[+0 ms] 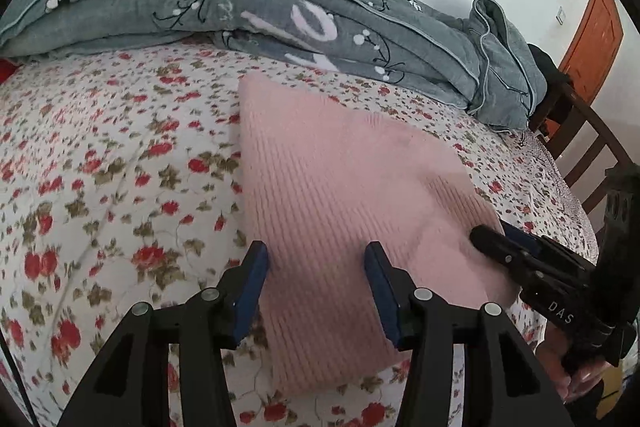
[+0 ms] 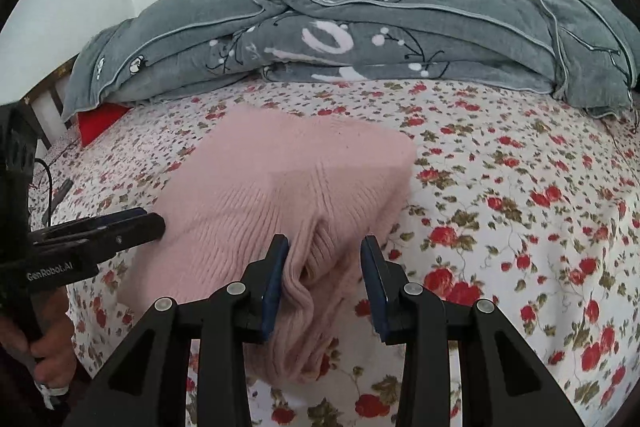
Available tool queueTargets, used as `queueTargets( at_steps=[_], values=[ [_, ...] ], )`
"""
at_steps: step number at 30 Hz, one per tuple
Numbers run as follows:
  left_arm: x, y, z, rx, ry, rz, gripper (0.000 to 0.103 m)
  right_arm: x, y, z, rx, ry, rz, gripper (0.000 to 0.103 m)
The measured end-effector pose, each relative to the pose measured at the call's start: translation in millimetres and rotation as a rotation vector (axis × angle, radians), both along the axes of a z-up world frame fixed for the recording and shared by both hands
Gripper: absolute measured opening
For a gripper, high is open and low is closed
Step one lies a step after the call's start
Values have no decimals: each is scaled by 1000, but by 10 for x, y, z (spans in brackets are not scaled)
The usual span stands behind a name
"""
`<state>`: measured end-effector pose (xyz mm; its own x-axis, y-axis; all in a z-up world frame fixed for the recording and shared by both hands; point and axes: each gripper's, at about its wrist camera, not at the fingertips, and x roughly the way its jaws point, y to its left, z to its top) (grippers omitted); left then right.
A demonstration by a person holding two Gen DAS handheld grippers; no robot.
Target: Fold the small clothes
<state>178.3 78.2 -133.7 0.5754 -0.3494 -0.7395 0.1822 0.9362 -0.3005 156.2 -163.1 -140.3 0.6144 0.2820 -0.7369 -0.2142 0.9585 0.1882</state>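
Observation:
A pink ribbed knit garment (image 1: 340,195) lies folded into a rough rectangle on the flowered bed sheet (image 1: 100,167). It also shows in the right wrist view (image 2: 280,187). My left gripper (image 1: 316,267) is open, its blue-padded fingers (image 1: 252,287) on either side of the garment's near left corner. My right gripper (image 2: 325,259) is open over the garment's near right corner, where a rolled ribbed cuff (image 2: 320,259) bunches between the fingers. Each gripper shows at the edge of the other's view: the right one (image 1: 504,247), the left one (image 2: 136,223).
A bunched grey blanket (image 2: 360,39) with white flowers lies along the far side of the bed against the wall. A red object (image 2: 100,119) lies at the far left. A wooden bed frame (image 1: 580,147) and an orange door (image 1: 592,43) are at the right.

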Motion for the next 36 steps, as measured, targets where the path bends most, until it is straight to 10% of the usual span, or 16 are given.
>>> queueTargets(
  at_steps=[30,36],
  values=[
    [-1085,-95,689,123,-150,142,61,-955,-577,939,-60,-78,-159,41],
    [-1485,-179,1021,188,-224,160,67,-1363,-652,1241,-45,-154,-197,88]
  ],
)
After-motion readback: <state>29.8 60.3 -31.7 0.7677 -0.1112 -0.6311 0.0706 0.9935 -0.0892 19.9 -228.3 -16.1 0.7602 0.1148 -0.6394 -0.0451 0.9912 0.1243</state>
